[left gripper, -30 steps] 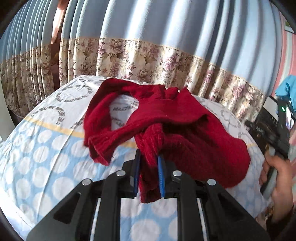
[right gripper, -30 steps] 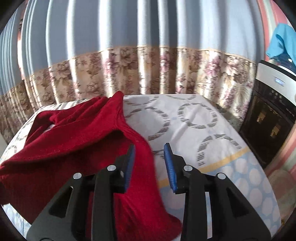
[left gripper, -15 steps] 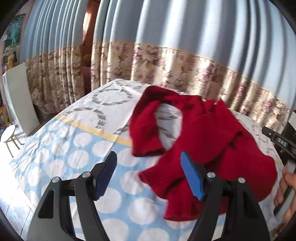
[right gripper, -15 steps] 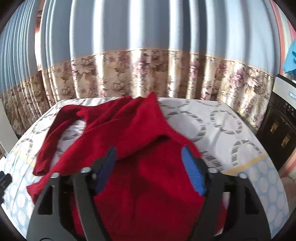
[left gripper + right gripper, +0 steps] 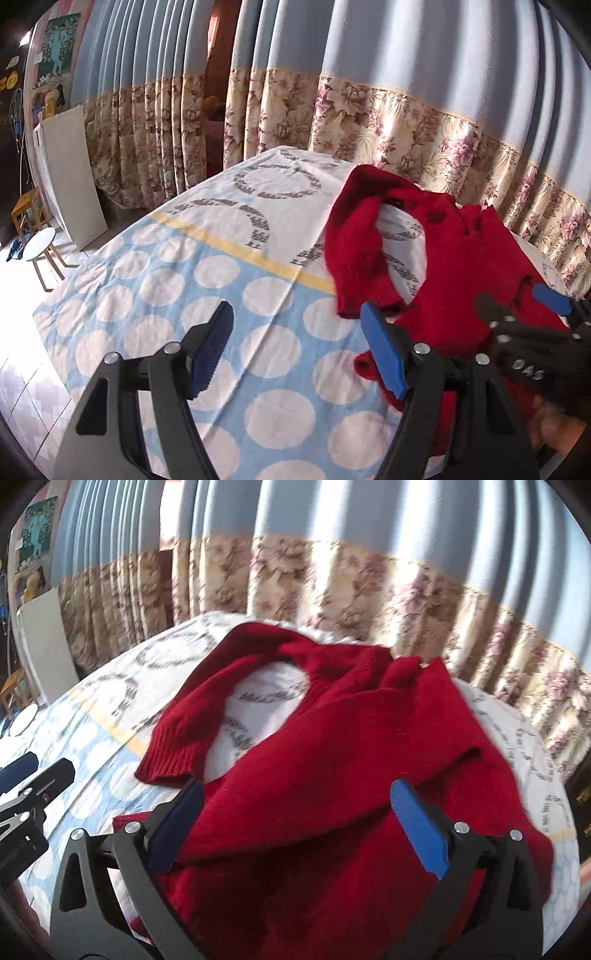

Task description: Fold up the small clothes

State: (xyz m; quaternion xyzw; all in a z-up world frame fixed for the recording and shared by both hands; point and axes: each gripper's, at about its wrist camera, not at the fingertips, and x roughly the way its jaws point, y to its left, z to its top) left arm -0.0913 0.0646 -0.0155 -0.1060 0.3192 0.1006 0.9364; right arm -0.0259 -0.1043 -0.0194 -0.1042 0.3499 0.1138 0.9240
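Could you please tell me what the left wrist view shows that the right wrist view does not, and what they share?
Only the left wrist view shows the left gripper with its jaws open over bare tablecloth, a white stool and a wooden chair on the floor.

Only the right wrist view shows the right gripper with its jaws open above the sweater's body, which has a fold across it.

Both show the red sweater, its looped sleeve, the leaning white board and the curtain.
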